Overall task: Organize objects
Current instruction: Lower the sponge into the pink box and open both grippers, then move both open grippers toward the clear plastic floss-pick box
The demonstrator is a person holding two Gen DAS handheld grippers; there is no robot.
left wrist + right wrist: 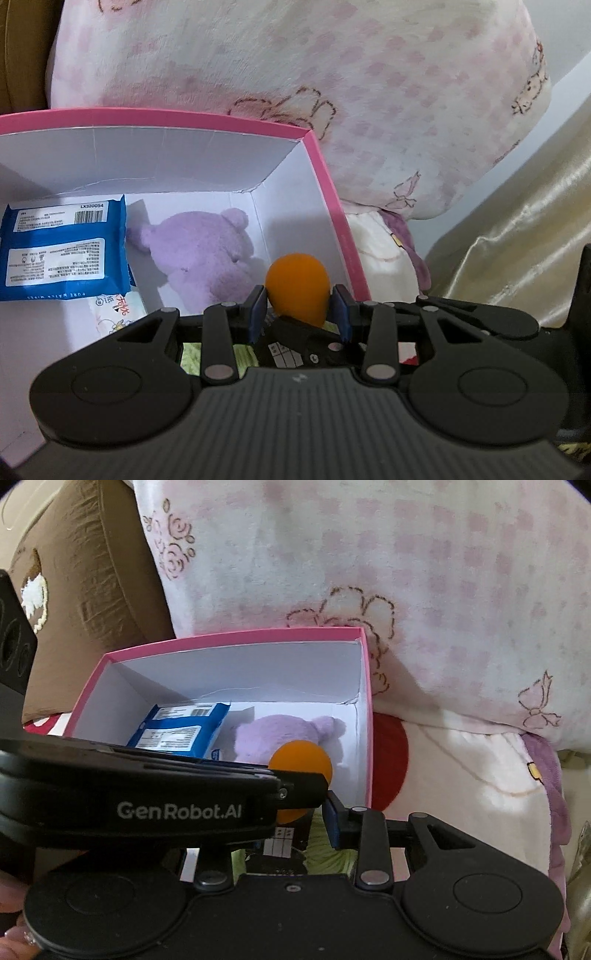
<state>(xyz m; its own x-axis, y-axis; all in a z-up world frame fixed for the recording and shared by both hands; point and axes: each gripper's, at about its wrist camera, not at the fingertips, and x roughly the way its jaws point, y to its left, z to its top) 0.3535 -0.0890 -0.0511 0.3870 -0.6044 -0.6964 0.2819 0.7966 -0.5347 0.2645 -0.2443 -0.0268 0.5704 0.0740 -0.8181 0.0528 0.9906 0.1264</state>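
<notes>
My left gripper (298, 299) is shut on an orange ball (297, 288) and holds it over the near right corner of a pink box (334, 206) with white inner walls. Inside the box lie a purple plush toy (207, 254), a blue wipes pack (62, 247) and a white tissue pack (118, 308). In the right wrist view the left gripper's body crosses in front, with the ball (301, 762) above the box (236, 637). Only my right gripper's right finger (334, 821) shows, its left one hidden; nothing is seen between them.
A large white pillow with pink checks (332, 81) leans behind the box. A brown cushion (85, 579) stands at the left. Gold satin fabric (517, 229) lies at the right. The box rests on a printed bedcover (461, 768).
</notes>
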